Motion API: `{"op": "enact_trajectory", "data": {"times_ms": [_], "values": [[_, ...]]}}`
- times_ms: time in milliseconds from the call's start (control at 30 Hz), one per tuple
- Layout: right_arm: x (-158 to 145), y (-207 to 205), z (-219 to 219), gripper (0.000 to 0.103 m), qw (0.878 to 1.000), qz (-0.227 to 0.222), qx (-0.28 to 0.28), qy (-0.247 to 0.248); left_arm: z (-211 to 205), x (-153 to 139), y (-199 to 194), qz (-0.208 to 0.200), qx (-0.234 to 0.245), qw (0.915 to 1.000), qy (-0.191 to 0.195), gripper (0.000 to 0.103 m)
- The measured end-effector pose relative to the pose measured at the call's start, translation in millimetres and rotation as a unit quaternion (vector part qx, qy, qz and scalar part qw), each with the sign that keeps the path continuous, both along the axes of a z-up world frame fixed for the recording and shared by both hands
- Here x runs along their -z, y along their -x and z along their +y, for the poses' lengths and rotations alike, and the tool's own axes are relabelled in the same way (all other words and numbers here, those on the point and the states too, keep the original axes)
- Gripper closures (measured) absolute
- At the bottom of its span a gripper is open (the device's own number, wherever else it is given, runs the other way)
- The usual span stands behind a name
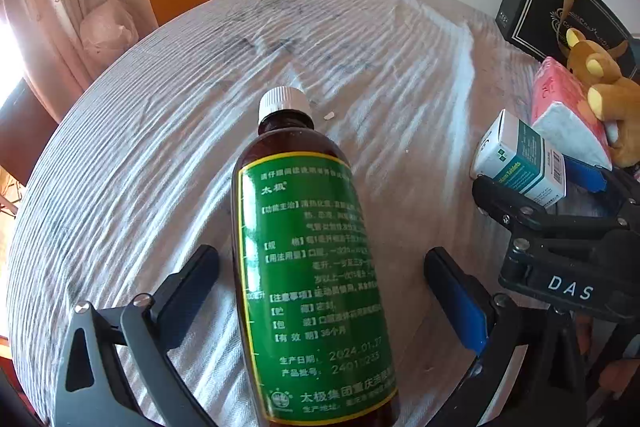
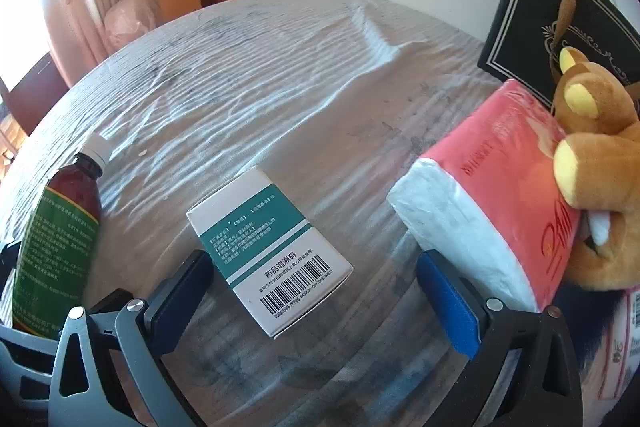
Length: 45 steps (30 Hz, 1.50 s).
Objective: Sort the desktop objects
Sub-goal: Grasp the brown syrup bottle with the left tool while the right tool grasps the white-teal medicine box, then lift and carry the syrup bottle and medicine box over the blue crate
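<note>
- Two medicine items sit on the round table, which is covered by a wrinkled white cloth: a brown syrup bottle and a white-and-teal medicine box.
- Brown glass shows at the bottle's neck under a white ribbed cap, and a green label edged in yellow carries white Chinese print and a date; its cap points away from the camera.
- From the left wrist view the bottle lies between the fingers of the left gripper, whose jaws stand wide apart with clear gaps on both sides, so the pads do not press it.
- Plain white faces, a teal band of small print and a barcode mark the box, which lies flat on the cloth.
- From the right wrist view the box lies between the fingers of the right gripper, nearer the dark left finger; the jaws are spread and neither the blue pad nor the dark one touches it there.
- Just right of the box lies a pink tissue pack, with a brown plush toy resting on it and a black gift box leaning behind.
- Bottle base and lower label are cut off at the picture's edge; the plush toy is partly out of view, and the label's fine print is too small to read.
</note>
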State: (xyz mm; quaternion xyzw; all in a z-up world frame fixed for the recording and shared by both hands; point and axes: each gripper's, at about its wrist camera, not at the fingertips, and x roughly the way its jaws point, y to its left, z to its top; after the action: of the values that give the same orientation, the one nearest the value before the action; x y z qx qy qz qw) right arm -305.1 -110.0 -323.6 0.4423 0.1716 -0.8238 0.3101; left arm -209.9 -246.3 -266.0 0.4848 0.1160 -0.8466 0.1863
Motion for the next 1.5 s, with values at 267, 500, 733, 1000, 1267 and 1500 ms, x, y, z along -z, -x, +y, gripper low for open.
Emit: {"op": "enact_trajectory", "data": {"times_ms": [267,500,733,1000,1267,1500], "values": [[-26.9,-8.5,5.9,0.006,0.999,-0.027,-0.012,0.029,-8.3,-0.4,1.5,-0.004,-0.008,0.9997,-0.023,0.0],[-19.6,-1.4,-3.8,0.043,0.998,-0.047,-0.023,0.021,-9.4,-9.0,-0.4,-0.009,-0.008,0.9999,-0.008,0.049],[-43.1,-24.2,4.5,0.067,0.999,-0.023,-0.034,0.03,4.2,-26.9,-12.6,-0.006,0.001,1.0,0.0,0.052],[-100.0,-66.1,32.1,0.067,0.998,0.009,-0.034,0.057,22.8,-88.1,-48.1,0.044,0.012,0.9989,0.012,0.052],[-190.7,-124.5,85.8,0.067,0.992,0.088,-0.004,0.094,66.6,-169.3,-95.6,0.115,0.049,0.9917,0.031,0.052],[-264.7,-183.5,158.9,0.067,0.976,0.166,0.053,0.127,137.2,-229.3,-131.4,0.176,0.125,0.9752,0.049,0.052]]}}
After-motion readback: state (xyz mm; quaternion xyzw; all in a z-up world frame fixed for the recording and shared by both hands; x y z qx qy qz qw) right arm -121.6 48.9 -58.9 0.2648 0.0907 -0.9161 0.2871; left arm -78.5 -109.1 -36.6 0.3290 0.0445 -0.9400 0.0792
